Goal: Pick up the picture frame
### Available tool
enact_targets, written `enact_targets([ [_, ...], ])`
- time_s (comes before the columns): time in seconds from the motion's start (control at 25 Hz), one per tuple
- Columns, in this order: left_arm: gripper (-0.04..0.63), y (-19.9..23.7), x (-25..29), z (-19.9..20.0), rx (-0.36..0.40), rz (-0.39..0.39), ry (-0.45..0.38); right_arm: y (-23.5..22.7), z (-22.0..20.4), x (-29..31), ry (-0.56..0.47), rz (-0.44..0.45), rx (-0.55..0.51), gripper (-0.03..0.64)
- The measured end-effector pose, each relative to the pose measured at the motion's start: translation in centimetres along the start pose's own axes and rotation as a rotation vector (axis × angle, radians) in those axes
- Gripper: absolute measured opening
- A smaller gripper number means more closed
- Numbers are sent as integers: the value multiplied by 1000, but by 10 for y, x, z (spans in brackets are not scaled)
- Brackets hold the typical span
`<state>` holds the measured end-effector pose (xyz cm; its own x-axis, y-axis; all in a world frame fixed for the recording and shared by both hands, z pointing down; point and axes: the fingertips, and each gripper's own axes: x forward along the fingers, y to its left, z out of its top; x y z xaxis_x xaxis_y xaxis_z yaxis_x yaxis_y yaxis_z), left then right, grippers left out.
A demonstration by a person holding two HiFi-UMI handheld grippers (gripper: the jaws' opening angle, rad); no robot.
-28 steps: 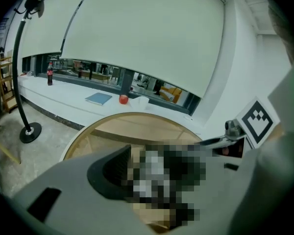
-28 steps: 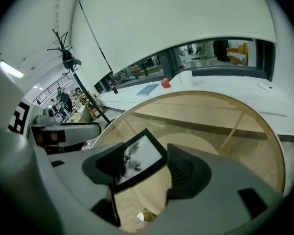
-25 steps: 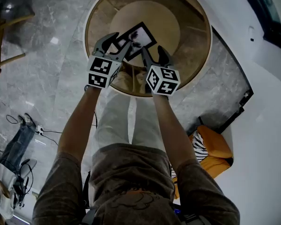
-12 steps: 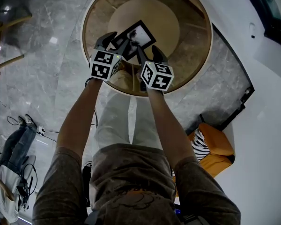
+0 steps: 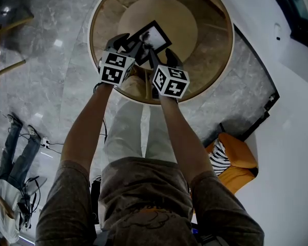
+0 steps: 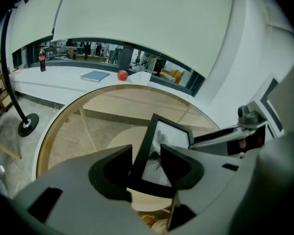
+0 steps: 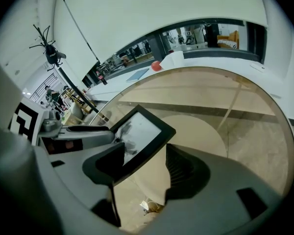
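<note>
Picture frame (image 5: 151, 37) resting on round glass bench (image 5: 208, 50), long axis running away from me, slanting right. My left tool (image 5: 126, 44) straddling its near left edge, jaws spread, just been closing slightly, not pinching yet. My right tool (image 5: 163, 56) spread around near corner, equally near. Grey marble floor (image 5: 51, 76) showing beneath.

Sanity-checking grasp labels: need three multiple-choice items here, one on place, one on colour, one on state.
1. Where does the picture frame lie? A) round table B) floor C) orange chair
2. Its border colour? A) white B) black C) red
3. The right gripper jaws? A) shut, empty B) clamped on a bottle C) apart, frame edge between them
Answers: 1 A, it rests on the table's glass; 2 B, a black rim surrounds a pale picture; 3 C, a gap shows beside the frame.
</note>
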<state>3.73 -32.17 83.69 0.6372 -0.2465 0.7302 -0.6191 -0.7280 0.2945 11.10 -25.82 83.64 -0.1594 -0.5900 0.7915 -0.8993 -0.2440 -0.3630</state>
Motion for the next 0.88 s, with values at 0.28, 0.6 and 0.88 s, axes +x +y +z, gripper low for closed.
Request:
enact_targets([
  [0.28,175,4,2,-1,-12,-3,19,3,-1,3,8,-13,-8,256],
  [0.6,147,3,1,-3,-12,-6,37,-1,-1,3,21,-39,-29,212],
  [0.88,109,-1,-6,-11,-53,-1,46,-6,-2,1,39,-41,-16,184],
])
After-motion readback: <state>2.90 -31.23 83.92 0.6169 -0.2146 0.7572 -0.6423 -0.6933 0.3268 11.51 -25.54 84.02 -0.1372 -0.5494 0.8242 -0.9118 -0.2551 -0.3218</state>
